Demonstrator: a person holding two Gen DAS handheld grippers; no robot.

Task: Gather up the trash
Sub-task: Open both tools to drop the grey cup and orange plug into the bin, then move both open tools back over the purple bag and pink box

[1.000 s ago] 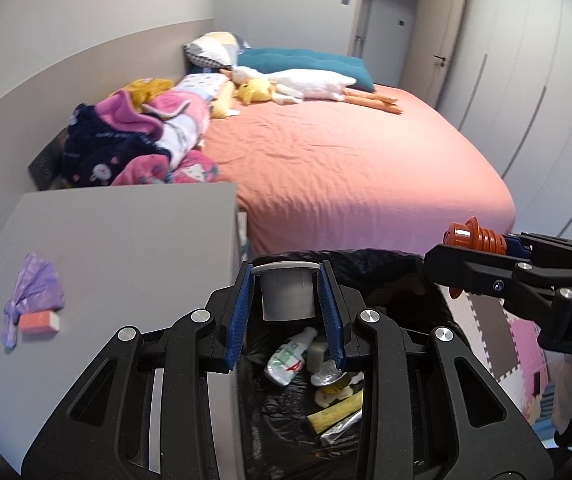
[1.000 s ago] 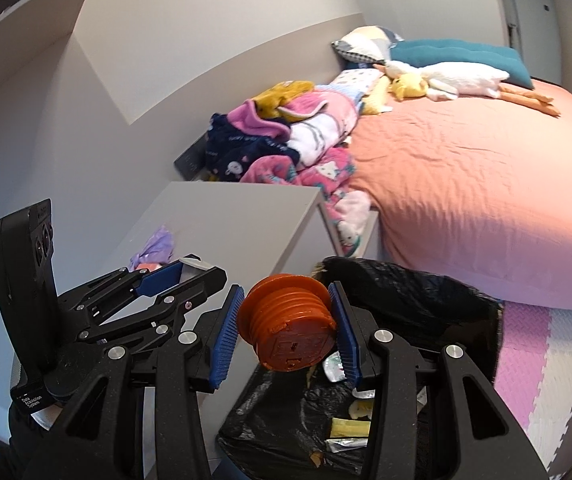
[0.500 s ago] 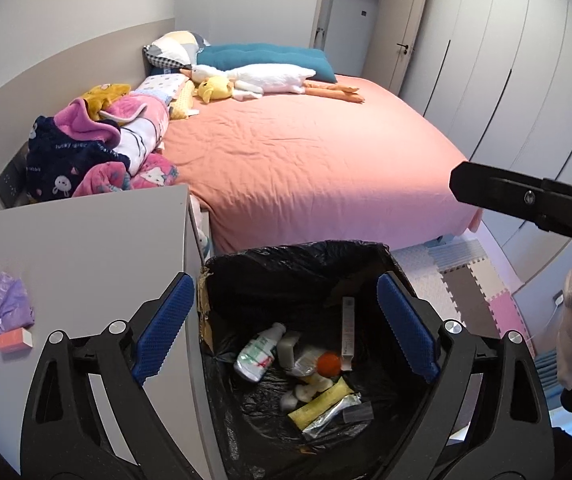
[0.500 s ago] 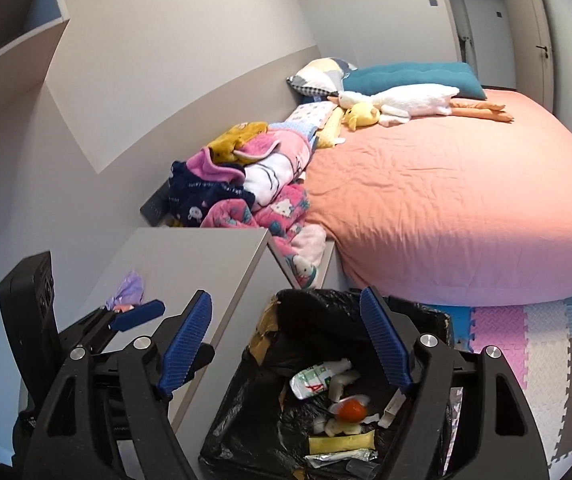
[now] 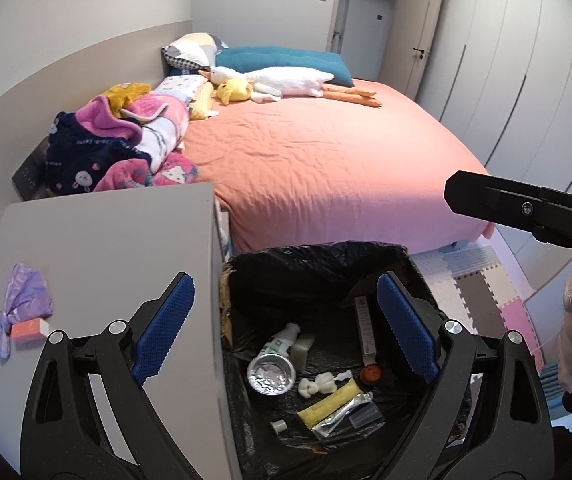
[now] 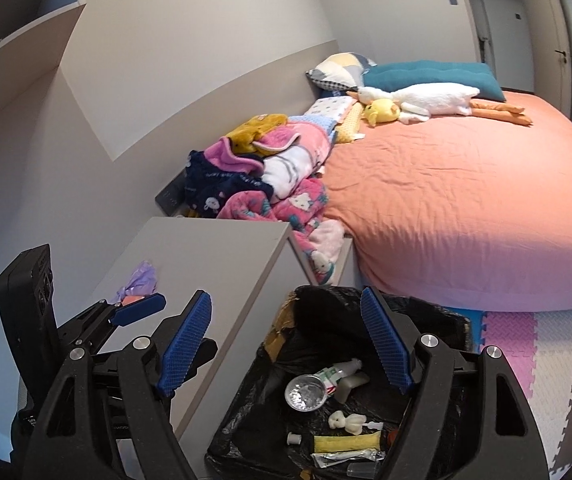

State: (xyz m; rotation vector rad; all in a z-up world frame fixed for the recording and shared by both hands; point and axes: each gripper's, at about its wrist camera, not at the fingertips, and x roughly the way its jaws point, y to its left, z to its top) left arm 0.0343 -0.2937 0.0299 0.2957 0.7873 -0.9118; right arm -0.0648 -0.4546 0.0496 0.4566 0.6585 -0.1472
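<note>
Since a second ago both tongs have let go: the grey cup and the orange ribbed stopper they gripped then now lie in the black-lined trash bin [image 5: 326, 256], the cup as a round foil-bottomed cup [image 5: 271, 373] showing its shiny inside, the orange stopper [image 5: 370, 373] as a small round spot by the bin's right wall. The left tongs [image 5: 286, 328] stand wide apart over the bin with nothing between their blue pads; the right tongs [image 6: 286, 344] are likewise spread and bare above it.

Around the cup lie a white squeeze bottle with green and red print [image 5: 281, 342], a long white flat box [image 5: 365, 330] leaning on the wall, a knotted white tissue wad [image 5: 320, 385], a yellow sponge strip [image 5: 332, 400] and a crumpled silver tube [image 5: 344, 414].

On the grey counter [image 5: 105, 248] just left of the bin rest a crumpled lilac plastic bag [image 5: 25, 300] and, touching it, a small pink-orange block [image 5: 29, 330]. Behind is the bed with a salmon sheet [image 5: 326, 152].
</note>
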